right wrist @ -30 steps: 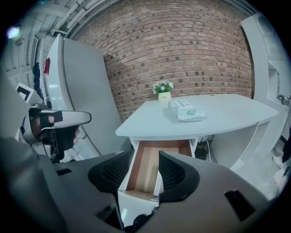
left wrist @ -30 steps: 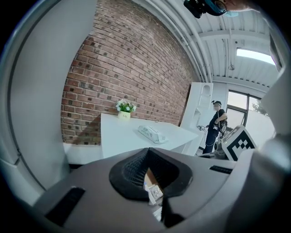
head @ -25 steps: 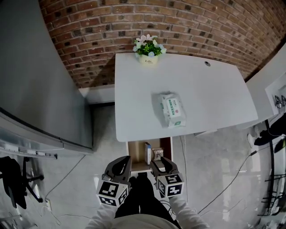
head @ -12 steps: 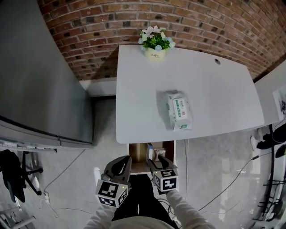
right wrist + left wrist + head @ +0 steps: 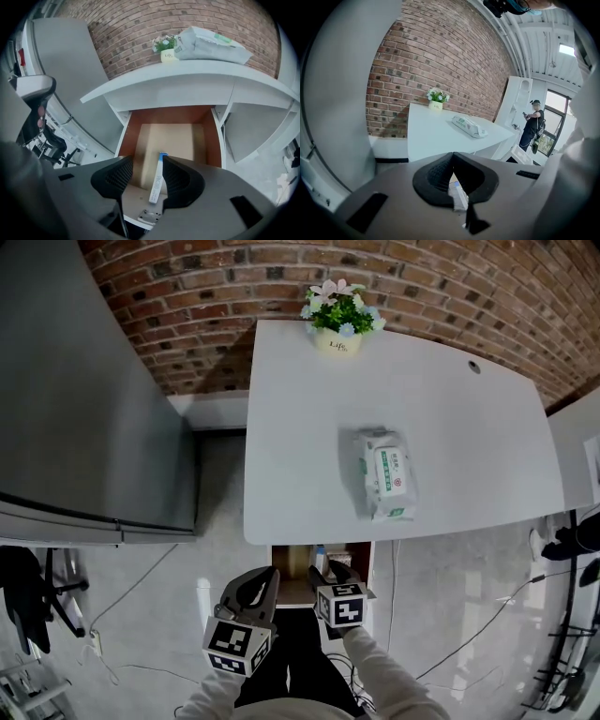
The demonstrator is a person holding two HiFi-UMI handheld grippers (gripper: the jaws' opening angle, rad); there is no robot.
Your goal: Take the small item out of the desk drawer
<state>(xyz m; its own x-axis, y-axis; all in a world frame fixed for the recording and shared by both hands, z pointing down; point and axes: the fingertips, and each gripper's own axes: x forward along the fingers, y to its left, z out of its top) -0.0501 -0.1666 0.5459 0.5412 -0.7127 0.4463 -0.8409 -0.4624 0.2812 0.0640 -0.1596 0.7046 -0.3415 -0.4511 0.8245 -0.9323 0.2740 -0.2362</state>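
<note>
The desk drawer [image 5: 164,136] stands pulled open under the white desk [image 5: 300,427], showing its wooden floor. A slim white box with a blue end [image 5: 157,183] lies on its narrow side near the drawer's front. My right gripper [image 5: 147,163] is open and hangs just above the drawer front, with the box seen in the gap between its pads, untouched. In the head view the right gripper [image 5: 330,571] reaches over the drawer [image 5: 296,563]. My left gripper [image 5: 262,580] stays beside it to the left, its tips together and empty; the box [image 5: 458,194] shows behind its pads.
On the desk lie a pack of wipes [image 5: 385,474] and a small flower pot [image 5: 339,321] at the back by the brick wall. A large grey cabinet [image 5: 84,381] stands left. Cables trail on the floor [image 5: 469,634]. A person [image 5: 532,124] stands far right.
My right gripper has moved forward over the open drawer and now straddles the slim box. The left gripper has hardly moved. The head view has shifted slightly back.
</note>
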